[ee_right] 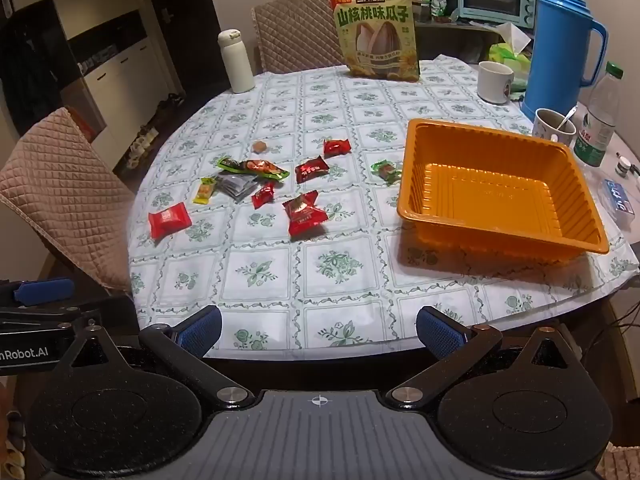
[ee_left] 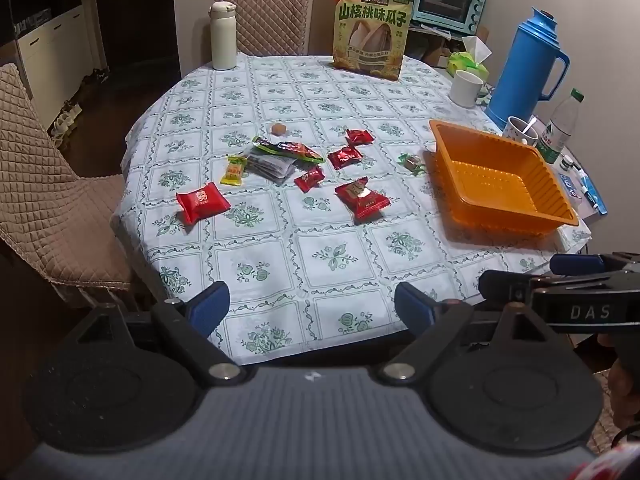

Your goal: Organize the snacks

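Wrapped snacks lie scattered ahead of both tongs on the patterned tablecloth (ee_left: 328, 256): 5 red packets, largest red packet (ee_left: 202, 201) far left, 1 yellow candy (ee_left: 233, 169), 1 green-red pouch (ee_left: 288, 149) atop grey sachets. The orange tray (ee_right: 500, 188) sits empty, ahead-right. Left gripper (ee_left: 312, 308) and right gripper (ee_right: 319, 330) stand wide open, holding nothing. Sunflower-seed bag (ee_right: 376, 36), blue thermos (ee_right: 564, 44) beyond.

Small jar (ee_right: 623, 168), contents perhaps unreadable
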### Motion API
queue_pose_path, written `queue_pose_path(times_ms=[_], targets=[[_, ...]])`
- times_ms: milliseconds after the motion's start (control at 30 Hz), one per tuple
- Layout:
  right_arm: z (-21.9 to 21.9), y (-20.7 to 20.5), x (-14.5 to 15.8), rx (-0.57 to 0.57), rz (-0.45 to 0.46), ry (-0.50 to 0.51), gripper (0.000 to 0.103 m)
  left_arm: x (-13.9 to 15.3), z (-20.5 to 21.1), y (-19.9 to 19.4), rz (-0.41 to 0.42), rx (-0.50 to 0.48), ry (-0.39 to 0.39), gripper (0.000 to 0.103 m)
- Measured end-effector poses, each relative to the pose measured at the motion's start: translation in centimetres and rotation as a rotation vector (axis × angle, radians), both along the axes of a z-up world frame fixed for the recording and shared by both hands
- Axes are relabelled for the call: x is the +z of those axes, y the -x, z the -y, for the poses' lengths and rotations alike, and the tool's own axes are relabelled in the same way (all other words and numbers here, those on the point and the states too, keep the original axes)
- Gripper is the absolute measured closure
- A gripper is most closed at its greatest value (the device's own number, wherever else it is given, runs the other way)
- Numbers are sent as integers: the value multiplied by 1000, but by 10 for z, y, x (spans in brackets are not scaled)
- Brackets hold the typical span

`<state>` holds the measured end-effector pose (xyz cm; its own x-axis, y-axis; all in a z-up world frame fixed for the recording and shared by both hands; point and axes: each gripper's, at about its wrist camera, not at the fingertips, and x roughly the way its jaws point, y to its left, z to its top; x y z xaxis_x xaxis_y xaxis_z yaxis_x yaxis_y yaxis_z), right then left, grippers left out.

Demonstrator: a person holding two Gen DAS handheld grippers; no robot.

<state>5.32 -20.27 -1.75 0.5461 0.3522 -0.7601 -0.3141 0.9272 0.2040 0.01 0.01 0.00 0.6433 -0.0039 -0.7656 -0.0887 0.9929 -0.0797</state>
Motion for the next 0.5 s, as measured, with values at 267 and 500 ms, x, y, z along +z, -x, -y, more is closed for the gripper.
queue_pose_path(times_ms=[267, 500], targets=[[0, 0, 0, -1, 6, 0, 0, 0, 0, 0, 3, -2, 4, 14], [4, 2, 2, -7, 9, -1, 0, 0, -1, 0, 4, -5, 5, 14]])
